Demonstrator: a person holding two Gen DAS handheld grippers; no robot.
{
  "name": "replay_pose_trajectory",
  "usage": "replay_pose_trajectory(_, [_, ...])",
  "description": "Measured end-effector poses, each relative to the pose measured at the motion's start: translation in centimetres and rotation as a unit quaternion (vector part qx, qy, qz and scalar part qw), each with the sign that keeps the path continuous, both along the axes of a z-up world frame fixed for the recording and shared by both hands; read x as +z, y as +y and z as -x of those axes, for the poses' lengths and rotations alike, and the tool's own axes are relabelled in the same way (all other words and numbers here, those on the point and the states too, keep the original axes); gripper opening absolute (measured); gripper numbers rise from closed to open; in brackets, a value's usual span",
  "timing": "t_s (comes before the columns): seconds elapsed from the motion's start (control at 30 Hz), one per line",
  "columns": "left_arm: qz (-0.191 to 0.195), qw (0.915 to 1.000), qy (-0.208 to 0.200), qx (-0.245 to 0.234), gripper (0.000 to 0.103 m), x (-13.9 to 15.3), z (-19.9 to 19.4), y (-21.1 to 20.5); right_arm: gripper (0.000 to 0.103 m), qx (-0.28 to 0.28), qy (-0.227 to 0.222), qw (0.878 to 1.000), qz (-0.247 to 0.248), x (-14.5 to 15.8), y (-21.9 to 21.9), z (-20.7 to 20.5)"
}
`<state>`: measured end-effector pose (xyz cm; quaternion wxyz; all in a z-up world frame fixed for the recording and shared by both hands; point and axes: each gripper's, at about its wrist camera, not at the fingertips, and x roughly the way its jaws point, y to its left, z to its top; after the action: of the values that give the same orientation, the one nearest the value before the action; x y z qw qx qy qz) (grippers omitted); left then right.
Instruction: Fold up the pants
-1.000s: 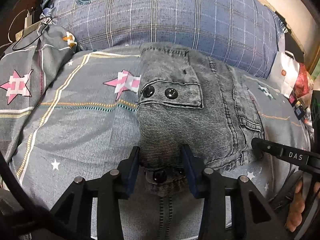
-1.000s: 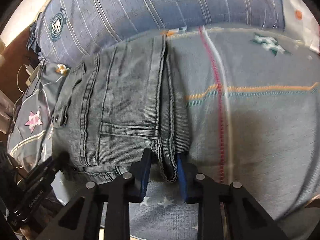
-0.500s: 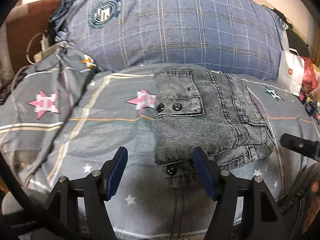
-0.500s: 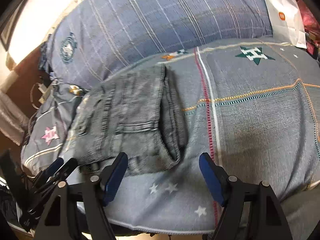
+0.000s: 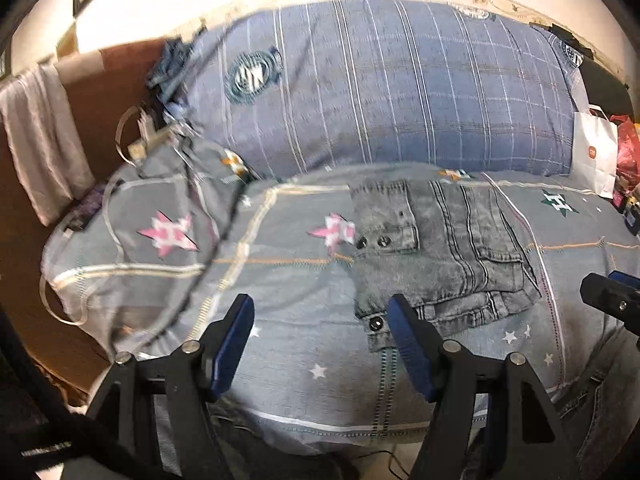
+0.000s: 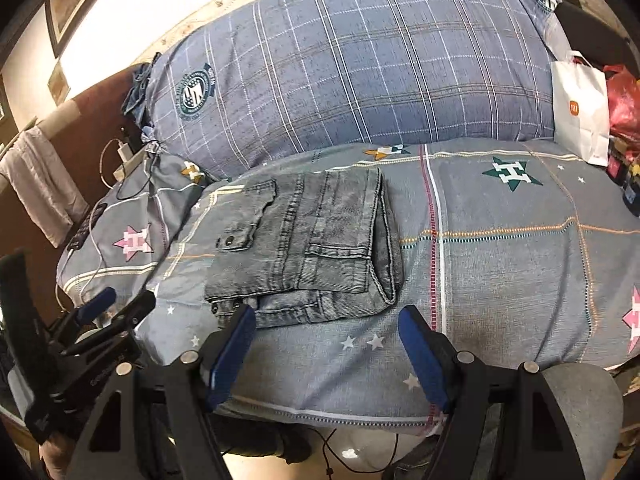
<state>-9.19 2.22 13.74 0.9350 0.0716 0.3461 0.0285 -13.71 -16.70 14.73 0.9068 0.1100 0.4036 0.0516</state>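
Grey denim pants [image 5: 440, 248] lie folded into a compact rectangle on the grey star-print bed sheet [image 5: 280, 280], with the button pocket flap on top at the left. My left gripper [image 5: 320, 308] hovers above and in front of the bundle's near left corner. Its jaws are opening and nothing is between them. In the right wrist view the folded pants [image 6: 312, 248] lie flat with a back pocket facing up. My right gripper [image 6: 326, 316] is open and empty, just short of the near edge. The left gripper [image 6: 112, 308] shows at the left edge there.
A large blue plaid pillow [image 6: 360, 72] lies across the back of the bed. At the right stand a white paper bag [image 6: 580, 112] and a red bag [image 6: 624, 96]. A phone with a cable [image 6: 86, 228] lies on the left. A towel [image 6: 40, 184] hangs at the far left.
Both grippers let go of the folded pants' near edge, opened wide, and pulled up and back. The pants stay flat on the sheet.
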Motion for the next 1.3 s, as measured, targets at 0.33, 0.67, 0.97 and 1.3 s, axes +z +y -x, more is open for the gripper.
replay_pose_trajectory(0.33, [0.019,0.9996,-0.006,-0.020,0.073,2.3,1.1,-0.1,0.077,-0.012,-0.010,0.998,0.055,2.5,1.1,0.8])
replay_pose_trajectory(0.67, [0.052,0.9985,0.018,-0.010,0.078,1.9,0.8,0.6,0.077,-0.013,-0.010,0.999,0.050,2.7,1.1,1.1])
replay_pose_trajectory(0.97, [0.056,0.9978,0.030,-0.019,0.078,2.3,1.1,0.2,0.077,-0.012,-0.018,0.999,0.049,3.4,1.2,1.6])
replay_pose_trajectory(1.3, [0.057,0.9979,0.029,-0.013,0.079,2.8,1.2,0.3,0.077,-0.013,-0.022,0.998,0.050,3.8,1.3,1.7])
